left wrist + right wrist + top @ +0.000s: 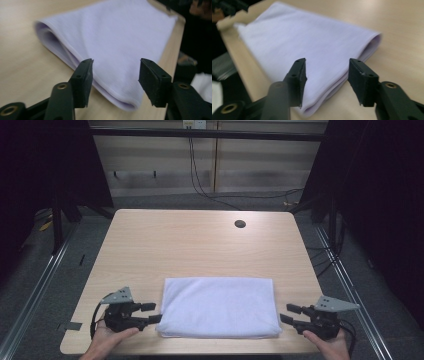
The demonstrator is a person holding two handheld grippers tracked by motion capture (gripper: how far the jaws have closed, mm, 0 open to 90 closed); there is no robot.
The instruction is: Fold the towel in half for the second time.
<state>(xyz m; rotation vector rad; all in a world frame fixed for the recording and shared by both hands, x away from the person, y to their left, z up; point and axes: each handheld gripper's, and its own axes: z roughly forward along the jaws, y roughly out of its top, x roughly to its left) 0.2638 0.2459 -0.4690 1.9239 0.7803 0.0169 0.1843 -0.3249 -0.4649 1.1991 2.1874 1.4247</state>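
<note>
Wooden table (200, 245) holds a folded towel (219, 306) at 6 o'clock; both grippers (152, 312) (289, 314), jaws open, may pinch only top layers, unfolding it.

Person's forearms (100, 347) cut off below.

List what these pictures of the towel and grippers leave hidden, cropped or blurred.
- Towel underside: hidden by its own folds, every view.
- Layer count: edge blurred, both gripper views.
- Towel's far end: blurred, right gripper view.
- Hands: cut off by the high view's bottom edge.
- Table underside: hidden by its top.
</note>
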